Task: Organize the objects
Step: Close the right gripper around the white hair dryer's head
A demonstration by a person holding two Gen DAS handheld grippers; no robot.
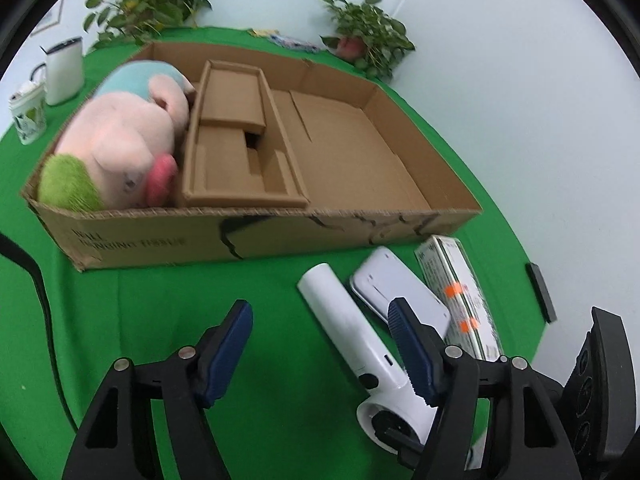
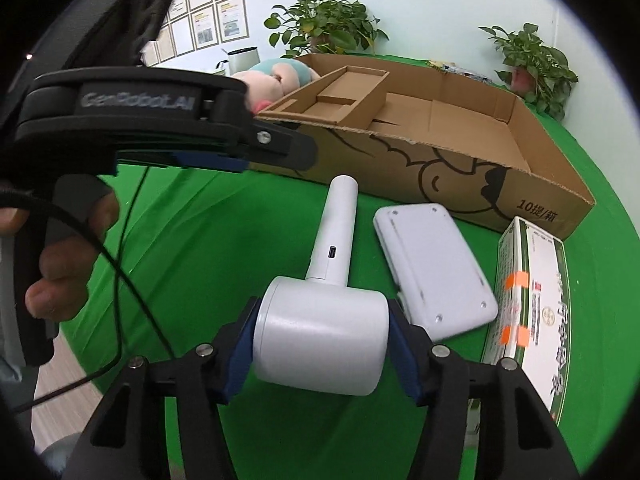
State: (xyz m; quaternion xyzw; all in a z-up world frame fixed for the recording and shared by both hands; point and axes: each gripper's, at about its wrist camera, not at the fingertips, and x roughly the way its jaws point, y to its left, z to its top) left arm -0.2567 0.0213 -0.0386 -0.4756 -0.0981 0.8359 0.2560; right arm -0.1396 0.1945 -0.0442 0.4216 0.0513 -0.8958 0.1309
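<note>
A white handheld device with a round head [image 2: 320,348] and a long handle [image 1: 348,316] lies on the green cloth in front of the cardboard box [image 1: 160,232]. My right gripper [image 2: 322,312] is shut on the device's head, one blue pad against each side. My left gripper [image 1: 320,308] stands open over the cloth; the handle lies between its fingers, close to the right fingertip [image 1: 404,328], and neither pad touches it. In the box a pink plush pig [image 1: 124,140] lies at the left, beside a cardboard insert [image 1: 236,152].
A flat white gadget [image 2: 432,268] and a green-and-white carton with orange tape [image 2: 528,312] lie right of the device. Potted plants [image 1: 368,36], a white kettle [image 1: 64,72] and a cup [image 1: 28,116] stand behind the box. A cable [image 2: 120,280] hangs at left.
</note>
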